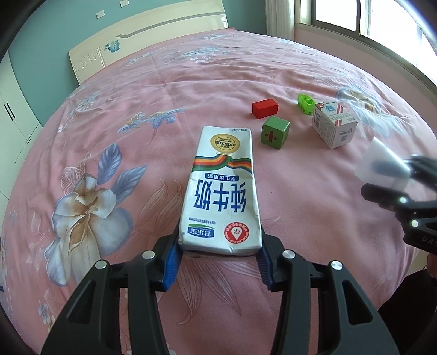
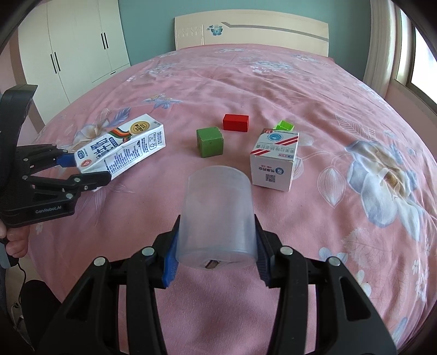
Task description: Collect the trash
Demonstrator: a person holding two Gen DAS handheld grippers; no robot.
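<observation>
My left gripper is shut on a white milk carton with blue lettering, held above the pink bedspread; the right wrist view shows the same carton at the left in that gripper. My right gripper is shut on a clear plastic cup, its blue pads pressing both sides. In the left wrist view the cup shows blurred at the right edge, with the right gripper holding it. A small white box with red stripes stands on the bed ahead; it also appears as the box.
On the floral bedspread lie a green cube, a red block and a small green open piece. A headboard stands at the far end, a wardrobe to the left, a window to the right.
</observation>
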